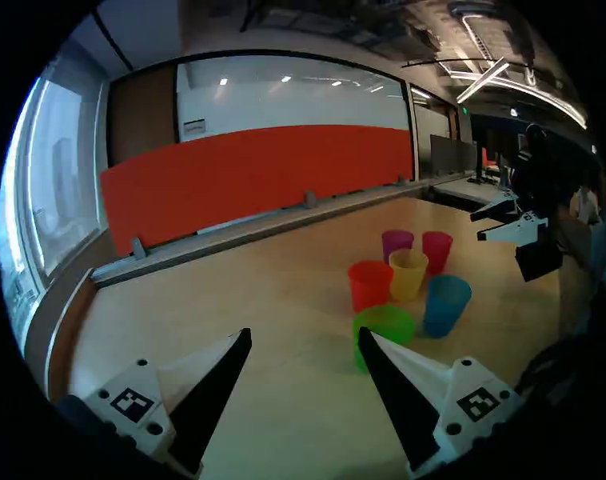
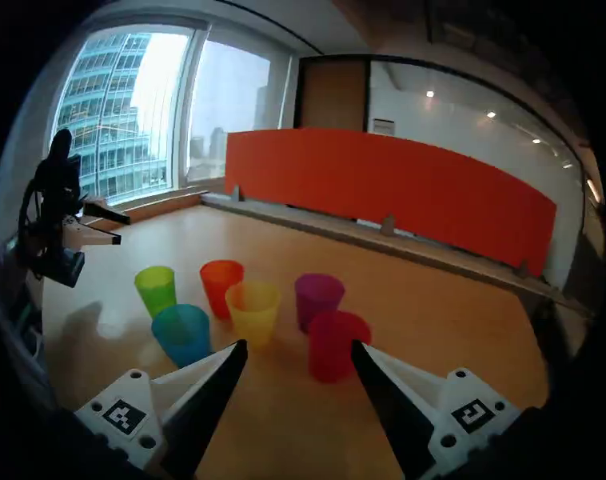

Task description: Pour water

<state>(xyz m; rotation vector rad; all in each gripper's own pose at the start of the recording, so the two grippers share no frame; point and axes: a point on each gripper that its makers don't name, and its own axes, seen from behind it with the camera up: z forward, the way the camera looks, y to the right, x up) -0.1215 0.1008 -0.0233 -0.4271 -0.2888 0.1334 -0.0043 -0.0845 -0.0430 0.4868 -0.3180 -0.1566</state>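
Observation:
Several coloured plastic cups stand upright and close together on the wooden table point(image 1: 247, 288). In the left gripper view the green cup point(image 1: 383, 326) is nearest, just beyond my right fingertip, with the red point(image 1: 370, 284), yellow point(image 1: 408, 272), blue point(image 1: 446, 304), purple point(image 1: 397, 242) and pink point(image 1: 436, 248) cups behind it. My left gripper point(image 1: 303, 336) is open, holding nothing. In the right gripper view the pink cup point(image 2: 335, 344) and blue cup point(image 2: 181, 334) sit closest, in front of my right gripper point(image 2: 297, 348), which is open and holds nothing. I cannot tell whether any cup contains water.
A long orange-red partition point(image 2: 399, 188) runs along the table's far edge. Tall windows point(image 2: 119, 120) stand beyond it. The other gripper point(image 1: 477, 227) hovers past the cups; likewise the left one point(image 2: 124, 228) in the right gripper view. A person point(image 1: 535, 160) is far back.

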